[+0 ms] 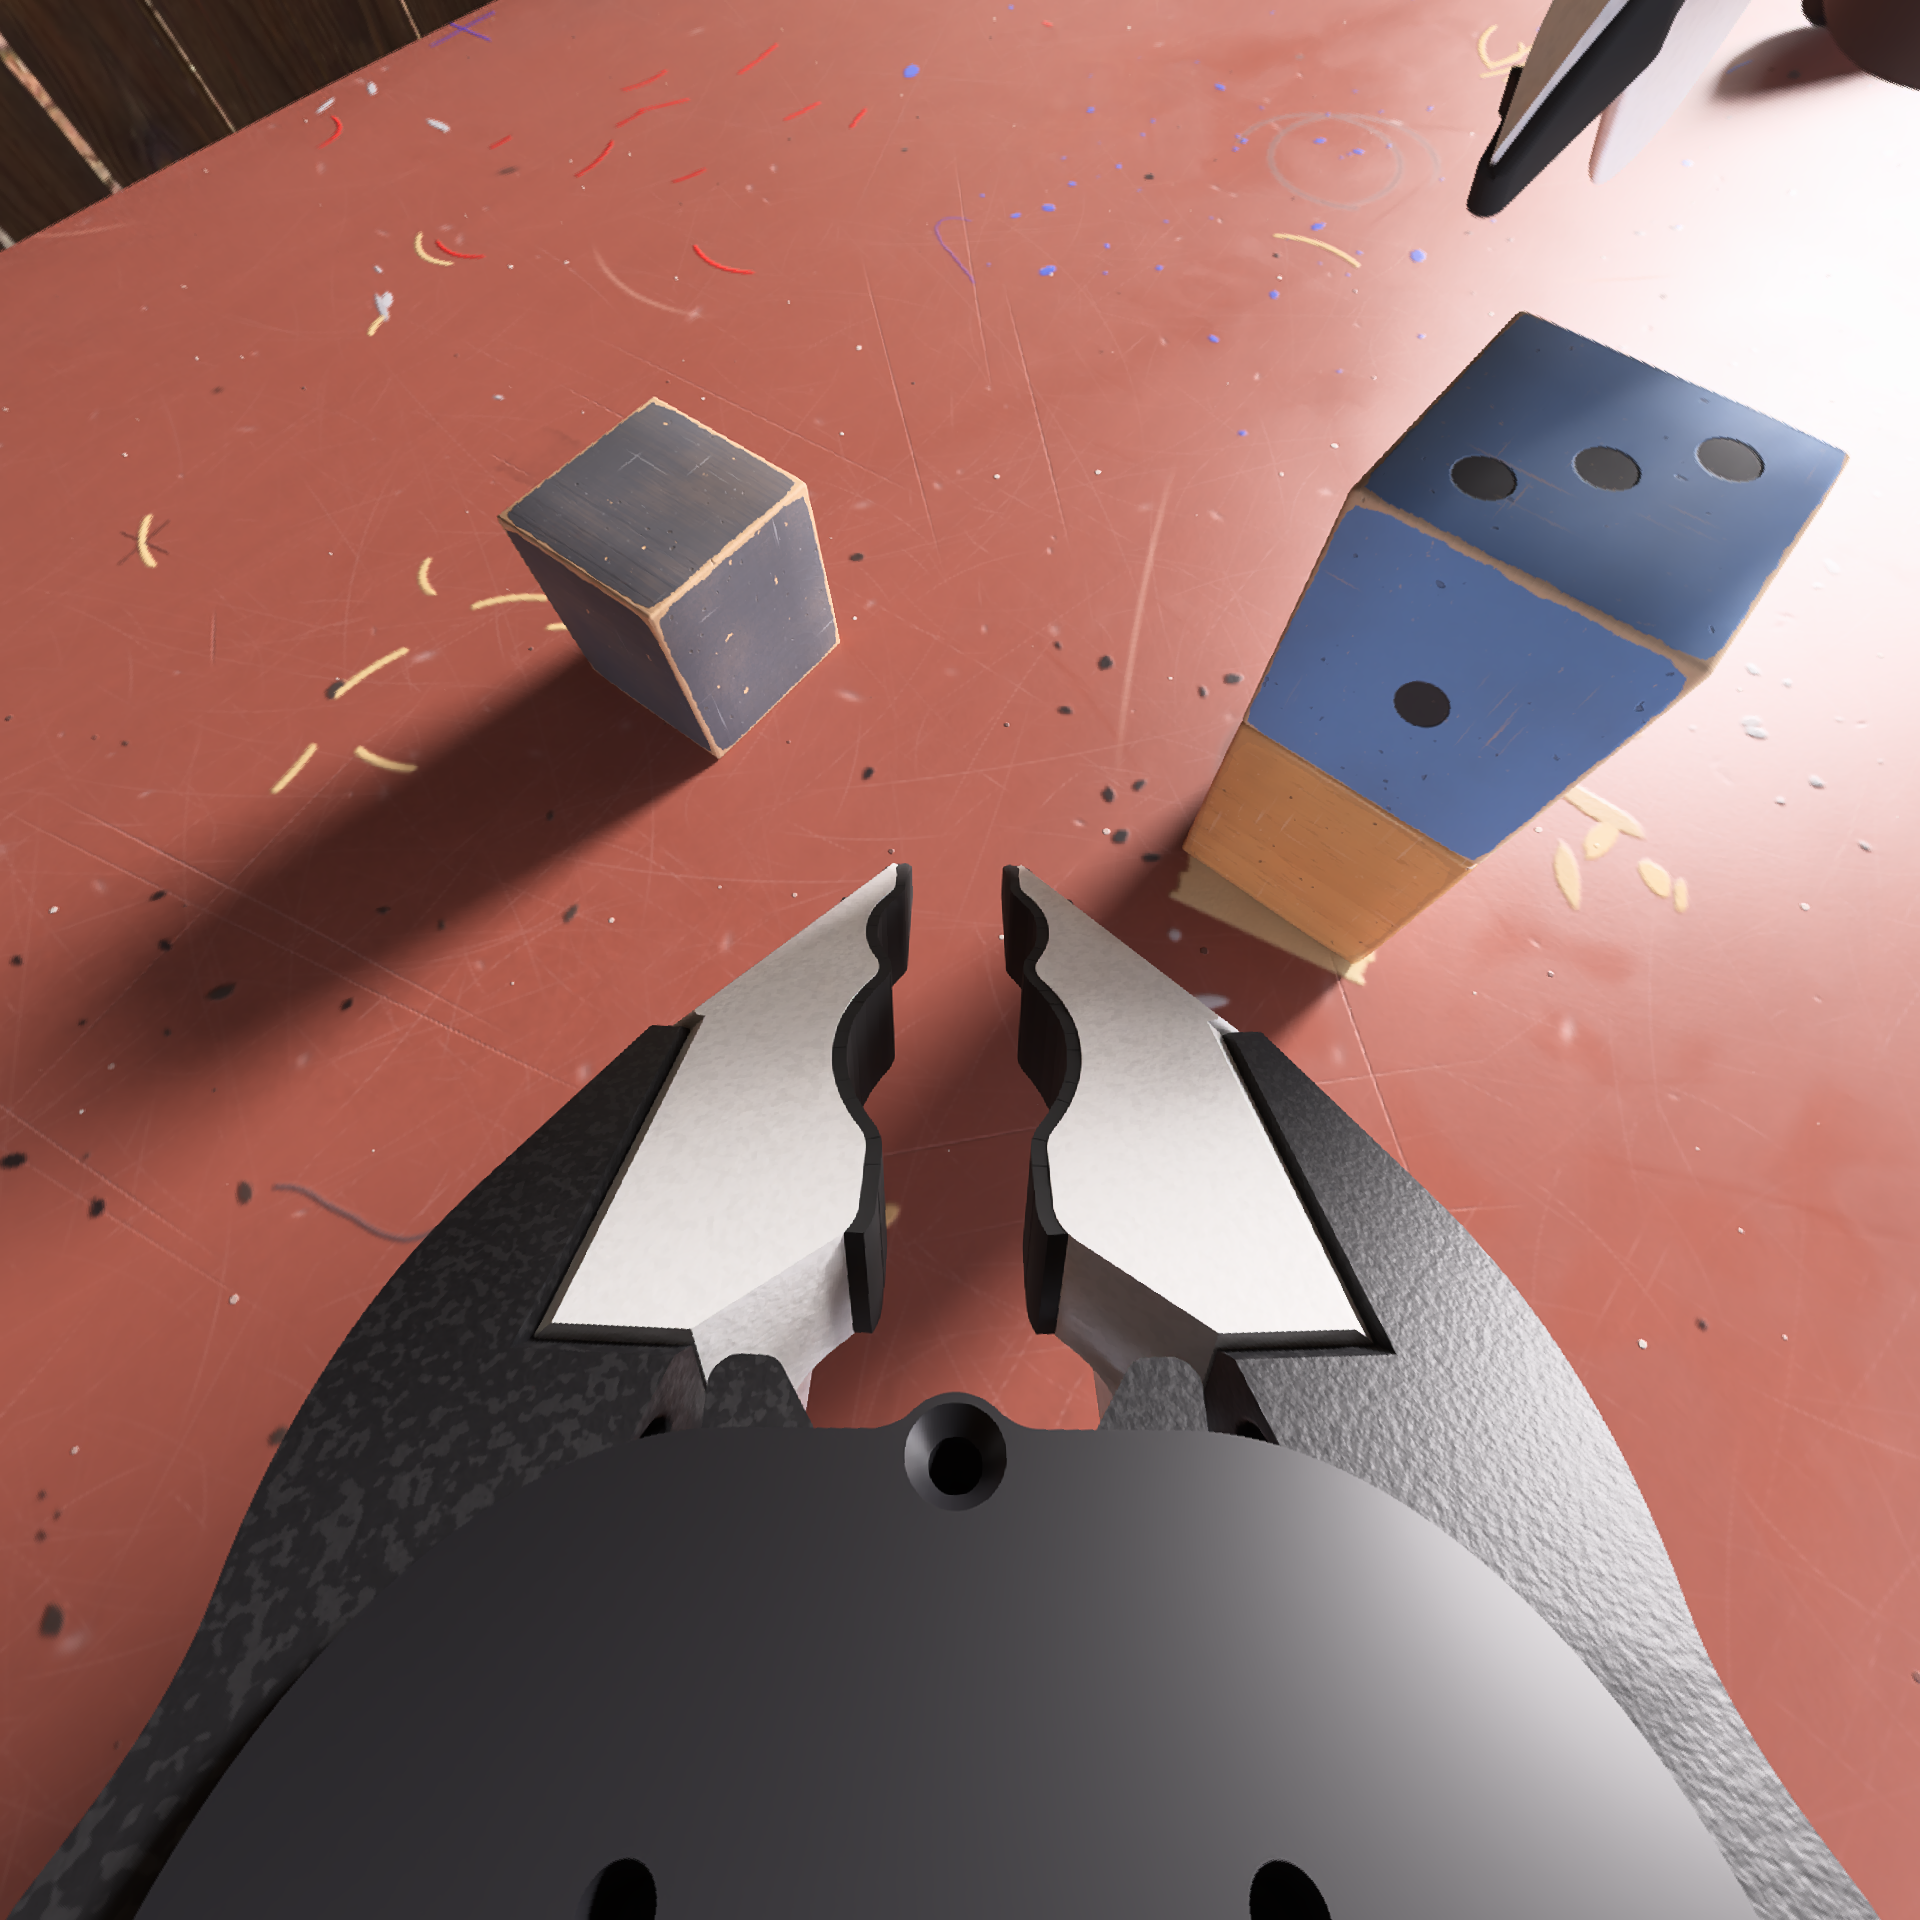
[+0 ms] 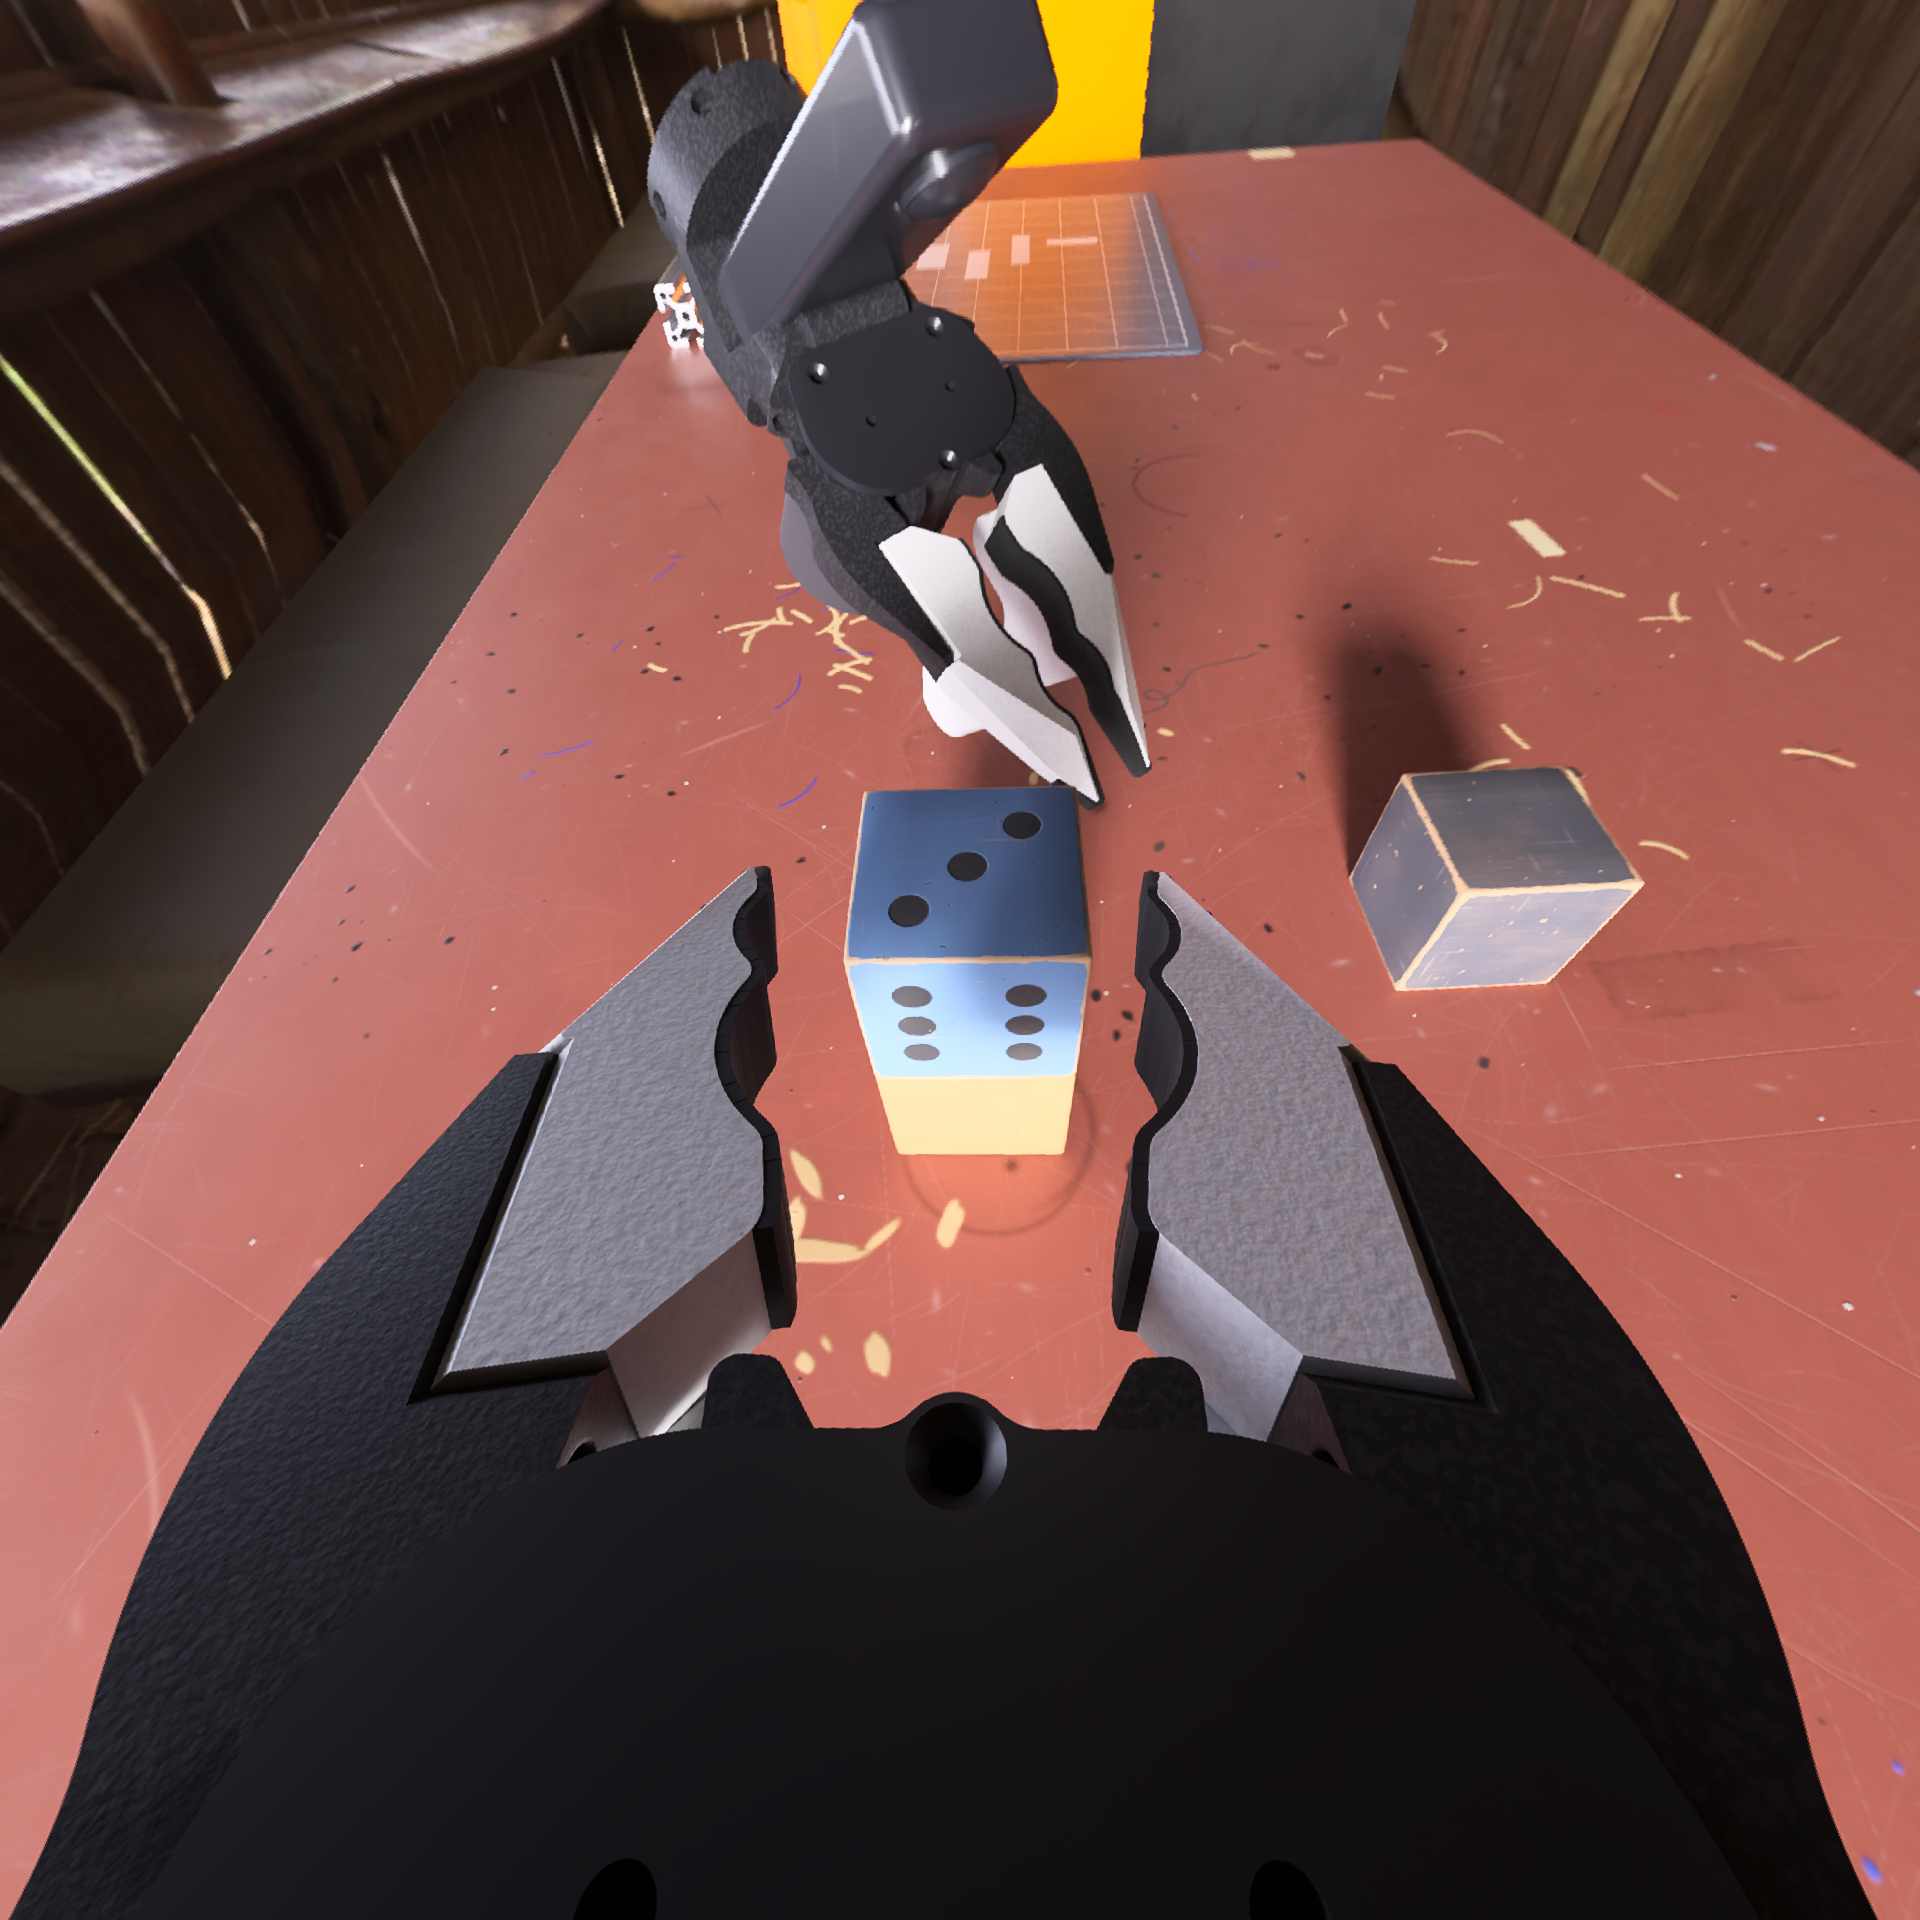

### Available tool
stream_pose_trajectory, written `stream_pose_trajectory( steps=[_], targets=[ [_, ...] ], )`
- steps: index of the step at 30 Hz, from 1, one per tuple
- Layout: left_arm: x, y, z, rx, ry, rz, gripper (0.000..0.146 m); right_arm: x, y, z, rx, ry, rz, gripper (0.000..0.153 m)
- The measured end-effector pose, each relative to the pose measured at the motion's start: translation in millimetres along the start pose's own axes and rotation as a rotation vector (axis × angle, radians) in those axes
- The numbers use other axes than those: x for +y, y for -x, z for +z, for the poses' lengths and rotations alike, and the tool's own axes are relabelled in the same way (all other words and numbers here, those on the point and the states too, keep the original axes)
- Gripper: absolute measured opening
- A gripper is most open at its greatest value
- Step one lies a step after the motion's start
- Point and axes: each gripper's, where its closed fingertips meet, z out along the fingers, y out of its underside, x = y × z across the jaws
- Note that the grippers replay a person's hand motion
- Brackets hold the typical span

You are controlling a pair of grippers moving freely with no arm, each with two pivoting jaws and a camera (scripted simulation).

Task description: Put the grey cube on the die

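Red table (image 1: 1039,312) holds the blue die (image 2: 966,935) stacked on a wooden block (image 2: 977,1112), the grey cube (image 1: 675,571) sits apart, and both the left gripper (image 1: 956,883) and right gripper (image 2: 956,883) are spread and empty, so I think grabbing the cube comes next.

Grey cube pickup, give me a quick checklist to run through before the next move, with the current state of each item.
1. Grey cube free on the red table, nothing touching it: ok.
2. Top of blue die bare: ok.
3. Die seated on the orange block: ok.
4. Left gripper empty, jaws narrowly apart, too narrow for the cube: not ok.
5. Right gripper empty, jaws wide: ok.
6. Left gripper clear of die: cannot tell.
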Motion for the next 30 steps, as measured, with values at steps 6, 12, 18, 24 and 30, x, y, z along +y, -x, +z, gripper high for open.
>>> stream_pose_trajectory(
  steps=[6, 12, 18, 24, 30],
  targets=[
    [-1.6, 3.1, -1.9, -0.012, -0.013, -0.014, 0.017, -13.1, -41.0, -17.1, 0.056, -0.103, -0.030, 0.066],
    [1.8, 6.2, -0.4, -0.018, -0.003, -0.038, 0.017, 15.0, -118.8, 10.3, 0.117, -0.016, -0.034, 0.066],
    [7.4, 5.3, 2.6, -0.004, 0.027, -0.064, 0.019, 37.5, -156.7, 53.8, 0.114, 0.100, -0.120, 0.068],
    [8.8, 1.2, 5.2, 0.007, 0.047, -0.058, 0.021, 49.0, -170.7, 80.5, 0.050, 0.162, -0.139, 0.070],
    [13.8, 4.7, 6.7, 0.001, 0.062, -0.070, 0.021, 48.2, -160.7, 83.6, -0.008, 0.170, -0.111, 0.059]
  ],
)
